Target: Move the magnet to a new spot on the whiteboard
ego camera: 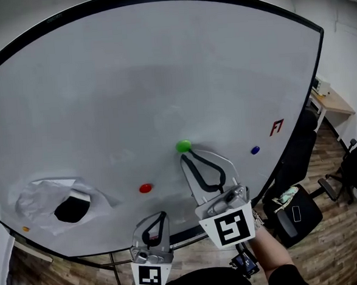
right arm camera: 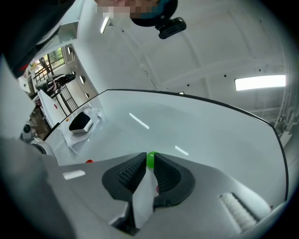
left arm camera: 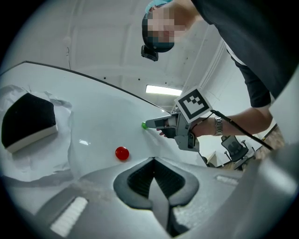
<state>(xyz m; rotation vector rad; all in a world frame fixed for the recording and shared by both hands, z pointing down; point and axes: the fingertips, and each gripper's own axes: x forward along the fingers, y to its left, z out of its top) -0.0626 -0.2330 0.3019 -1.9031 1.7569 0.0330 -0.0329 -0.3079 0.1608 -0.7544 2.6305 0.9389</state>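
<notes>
A green magnet [ego camera: 183,146] sticks to the whiteboard [ego camera: 162,79] near its middle. My right gripper [ego camera: 186,155] reaches up to it. In the right gripper view the green magnet [right arm camera: 150,158] sits in the narrow gap at the tips of the right gripper [right arm camera: 150,161], whose pads stand slightly apart and do not clamp it. From the left gripper view the green magnet [left arm camera: 144,125] shows at the right gripper's [left arm camera: 149,124] tip. Lower down, my left gripper [ego camera: 161,215] hangs in front of the board, shut and empty, with a red magnet [left arm camera: 122,153] ahead of it.
The red magnet [ego camera: 146,188] sits lower left of the green one, and a blue magnet [ego camera: 255,150] is to the right below a red mark [ego camera: 276,127]. A black eraser [ego camera: 72,208] in crumpled plastic clings at lower left. Office chairs [ego camera: 293,213] and a desk [ego camera: 334,100] stand right of the board.
</notes>
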